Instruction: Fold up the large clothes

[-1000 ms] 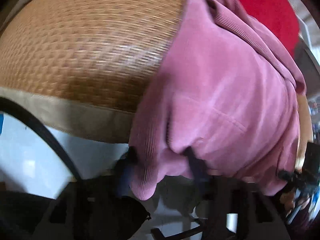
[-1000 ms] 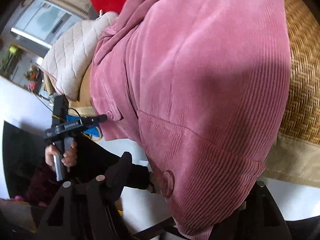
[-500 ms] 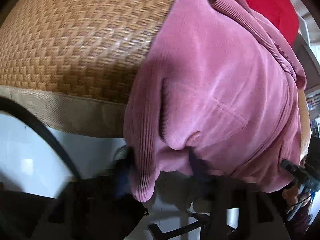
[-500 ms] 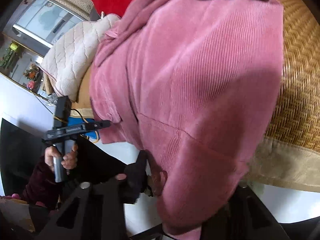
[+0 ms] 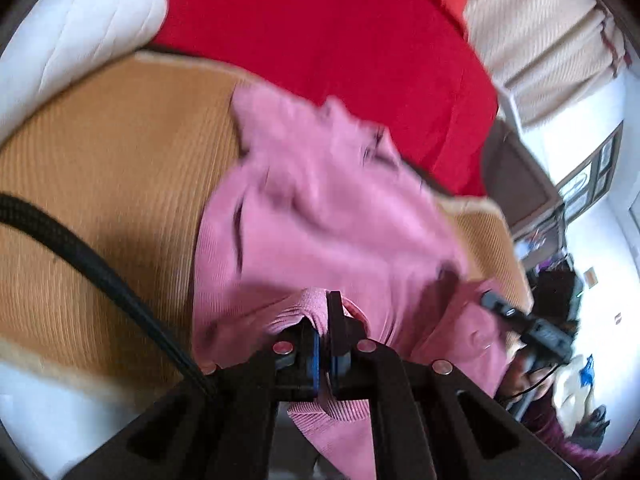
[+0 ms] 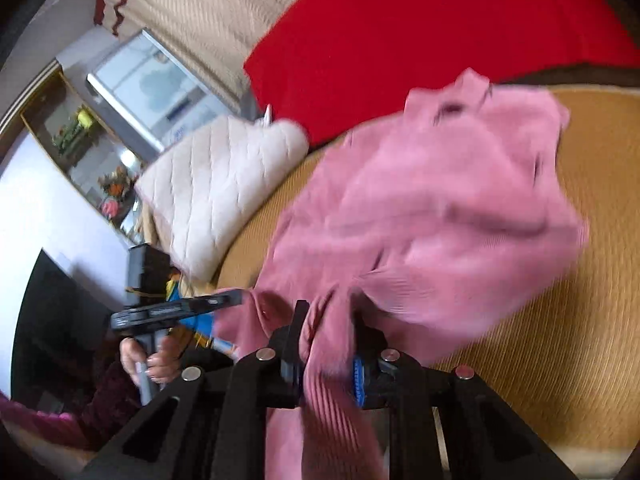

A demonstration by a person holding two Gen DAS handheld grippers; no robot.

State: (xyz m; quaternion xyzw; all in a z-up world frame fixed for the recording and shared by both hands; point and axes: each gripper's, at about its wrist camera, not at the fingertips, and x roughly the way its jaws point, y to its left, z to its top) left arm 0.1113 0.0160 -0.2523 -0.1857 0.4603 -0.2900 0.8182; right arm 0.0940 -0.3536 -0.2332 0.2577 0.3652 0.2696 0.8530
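Both grippers hold the pink corduroy garment [image 5: 328,216] at its near hem. The left gripper [image 5: 323,320] is closed tight on a ribbed fold, and the right gripper [image 6: 326,340] has just been closing on a thicker bunch. The garment lies, probably partly lifted, on the woven mat [image 5: 100,184].

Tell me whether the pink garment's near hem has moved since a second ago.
Yes. The pink garment had its near hem draped over the woven mat's front edge; now both grippers' jaws have closed on it and lifted it above the mat.
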